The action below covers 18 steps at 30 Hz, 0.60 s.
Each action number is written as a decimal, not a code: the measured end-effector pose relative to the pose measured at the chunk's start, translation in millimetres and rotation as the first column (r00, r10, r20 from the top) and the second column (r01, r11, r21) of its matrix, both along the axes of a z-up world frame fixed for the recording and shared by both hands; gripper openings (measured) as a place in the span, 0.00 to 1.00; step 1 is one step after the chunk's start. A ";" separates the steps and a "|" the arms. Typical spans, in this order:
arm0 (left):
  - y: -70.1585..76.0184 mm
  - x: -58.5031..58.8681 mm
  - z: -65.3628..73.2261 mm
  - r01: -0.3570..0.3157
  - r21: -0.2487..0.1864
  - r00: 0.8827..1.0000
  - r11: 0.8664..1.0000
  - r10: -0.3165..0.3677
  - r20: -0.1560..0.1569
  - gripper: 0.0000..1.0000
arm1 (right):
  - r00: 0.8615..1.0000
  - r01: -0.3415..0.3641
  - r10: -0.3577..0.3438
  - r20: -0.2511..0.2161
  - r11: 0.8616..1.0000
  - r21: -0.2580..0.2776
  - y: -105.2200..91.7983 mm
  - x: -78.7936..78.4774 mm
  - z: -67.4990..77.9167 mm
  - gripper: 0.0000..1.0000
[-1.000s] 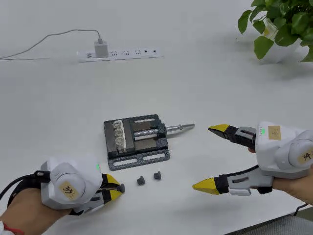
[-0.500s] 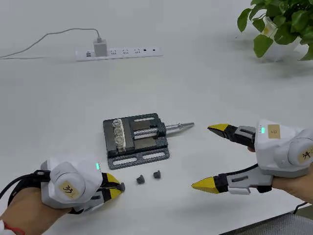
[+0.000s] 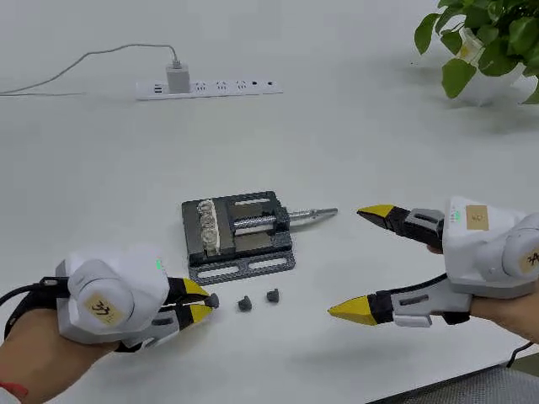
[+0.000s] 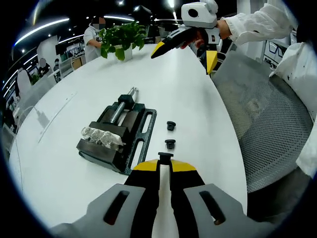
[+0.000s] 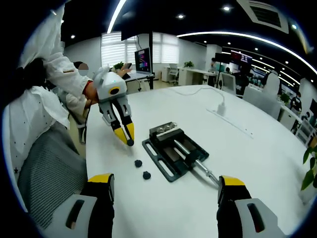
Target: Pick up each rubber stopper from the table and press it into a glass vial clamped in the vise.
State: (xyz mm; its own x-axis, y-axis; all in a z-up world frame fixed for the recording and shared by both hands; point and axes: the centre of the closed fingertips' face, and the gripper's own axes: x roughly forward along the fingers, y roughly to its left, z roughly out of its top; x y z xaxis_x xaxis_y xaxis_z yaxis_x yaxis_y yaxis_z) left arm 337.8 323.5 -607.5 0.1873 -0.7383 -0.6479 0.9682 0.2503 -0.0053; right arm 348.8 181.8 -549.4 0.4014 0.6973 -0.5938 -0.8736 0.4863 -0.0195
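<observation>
A black vise [image 3: 238,236] stands mid-table with three clear glass vials [image 3: 205,225] clamped in a row at its left end. My left gripper [image 3: 202,305] hovers near the front left, shut on a small dark rubber stopper [image 3: 212,300], which shows at its fingertips [image 4: 165,156]. Two more stoppers [image 3: 245,303] [image 3: 273,295] lie on the table just in front of the vise. Right of the vise, my right gripper [image 3: 352,261] is held wide open, with nothing between its fingers. The right gripper view takes in the vise [image 5: 173,148] and the left gripper [image 5: 126,136].
A white power strip [image 3: 206,87] with a plugged charger and cable lies at the back. A potted plant [image 3: 488,42] stands at the back right. The vise's screw handle [image 3: 316,215] points right. The table's front edge runs close behind both grippers.
My left gripper, still holding the stopper, has edged slightly forward toward the vise. The right gripper has stayed open in about the same place.
</observation>
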 end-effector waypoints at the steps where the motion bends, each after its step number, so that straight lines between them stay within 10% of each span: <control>1: -0.2 0.5 2.9 -0.001 -0.004 1.000 1.000 0.001 0.004 0.03 | 1.000 -0.003 0.003 0.002 1.000 0.003 1.4 0.3 1.8 0.84; 18: -11.7 3.8 69.6 -0.002 -0.087 0.995 0.996 0.011 0.102 0.03 | 0.995 -0.096 0.099 -0.019 0.988 0.120 52.7 -0.7 59.9 0.64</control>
State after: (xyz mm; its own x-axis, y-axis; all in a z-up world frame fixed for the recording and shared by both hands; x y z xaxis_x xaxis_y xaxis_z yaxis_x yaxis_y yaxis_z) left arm 341.5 311.8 -537.8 0.2541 -0.7896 -0.5585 0.9631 0.2592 0.0717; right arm 348.1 234.5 -489.5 0.3143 0.7982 -0.5138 -0.9163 0.3966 0.0555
